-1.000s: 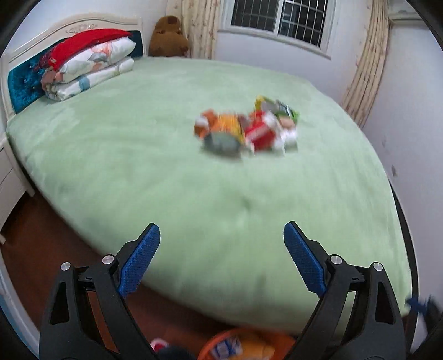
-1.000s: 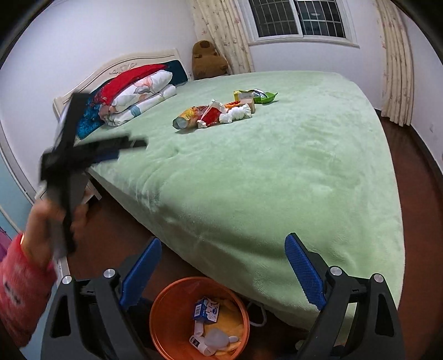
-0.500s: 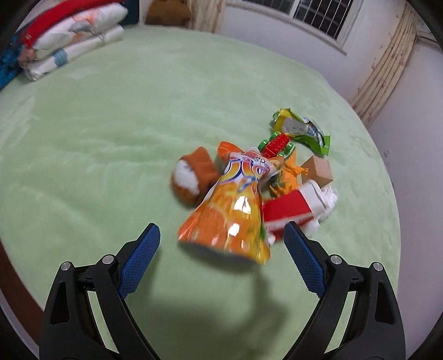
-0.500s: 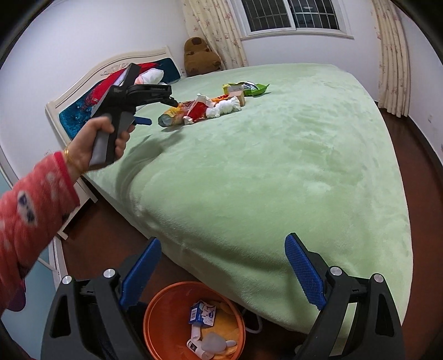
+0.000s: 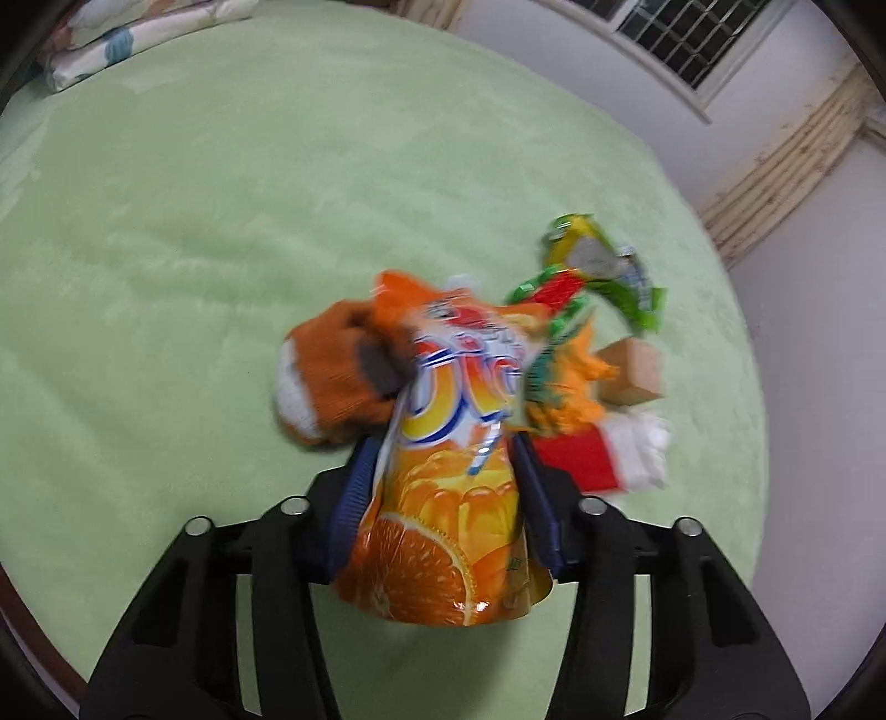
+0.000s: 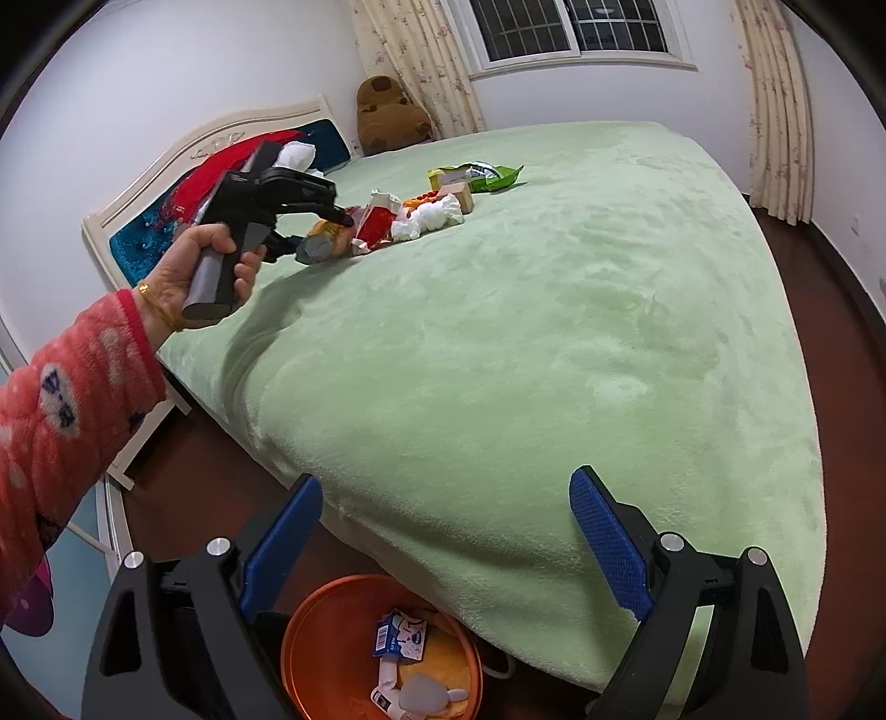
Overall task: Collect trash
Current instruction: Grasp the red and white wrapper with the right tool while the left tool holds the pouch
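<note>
We're in a bedroom: a wide bed (image 6: 554, 310) under a pale green plush cover fills the scene, dark wood floor (image 6: 830, 288) around it, white walls, a barred window (image 6: 565, 27) with floral curtains (image 6: 775, 105) either side. A white headboard (image 6: 221, 133) with a blue panel stands at the far end, folded bedding (image 5: 138, 27) piled against it, and one brown plush toy (image 6: 390, 113) in the corner.

Down on the floor at the foot of the bed, one orange bin (image 6: 310, 642), already holding a small blue-and-white carton (image 6: 401, 637), something yellow, and some white scraps.

Out on the bed, the trash pile (image 6: 421, 213) lies in a loose cluster: an orange snack bag (image 5: 459, 498), an orange-and-white sock (image 5: 326, 376), a green wrapper (image 5: 603, 271), a small cardboard box (image 5: 637, 371), a red-and-white pack (image 5: 581, 459) and some white tissue (image 6: 429, 219).

Two grippers in play. The left hand-held gripper (image 5: 448, 498) is closed in on that orange snack bag, blue pads pressing both its sides. The right hand-held gripper (image 6: 448, 543) hangs above the bin with its jaws spread wide, nothing between them.
</note>
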Tool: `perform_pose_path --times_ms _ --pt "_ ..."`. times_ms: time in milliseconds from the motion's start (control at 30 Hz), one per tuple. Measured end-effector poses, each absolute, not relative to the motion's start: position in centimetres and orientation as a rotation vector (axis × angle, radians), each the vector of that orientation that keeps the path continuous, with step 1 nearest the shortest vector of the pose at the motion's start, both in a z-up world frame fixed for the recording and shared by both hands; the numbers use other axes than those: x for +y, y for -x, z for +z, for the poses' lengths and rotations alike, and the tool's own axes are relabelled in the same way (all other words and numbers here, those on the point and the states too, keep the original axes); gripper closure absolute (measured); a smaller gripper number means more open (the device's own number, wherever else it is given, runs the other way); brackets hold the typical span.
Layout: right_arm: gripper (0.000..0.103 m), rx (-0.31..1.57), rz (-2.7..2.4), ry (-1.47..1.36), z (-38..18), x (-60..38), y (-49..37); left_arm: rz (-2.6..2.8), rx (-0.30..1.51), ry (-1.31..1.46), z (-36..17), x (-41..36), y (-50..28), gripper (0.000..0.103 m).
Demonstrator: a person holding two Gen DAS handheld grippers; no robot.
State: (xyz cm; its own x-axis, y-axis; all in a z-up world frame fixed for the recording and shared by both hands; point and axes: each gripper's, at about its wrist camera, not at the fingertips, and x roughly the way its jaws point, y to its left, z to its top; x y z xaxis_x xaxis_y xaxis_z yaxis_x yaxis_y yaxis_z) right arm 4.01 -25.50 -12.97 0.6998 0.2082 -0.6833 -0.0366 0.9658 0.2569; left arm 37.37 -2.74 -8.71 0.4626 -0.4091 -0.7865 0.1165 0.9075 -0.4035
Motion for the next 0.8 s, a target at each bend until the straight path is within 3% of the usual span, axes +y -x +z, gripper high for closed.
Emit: perform_pose_path --times_ms 467,800 --pt "0.014 0.744 0.190 -0.242 -10.0 -24.0 -4.8 -0.476 0.838 0.295 -1.5 2.0 -25.5 0.059" --pt "0.014 0.715 0.318 -0.381 -6.9 -21.4 -18.5 -0.438 0.765 0.224 -1.4 6.2 -17.3 0.059"
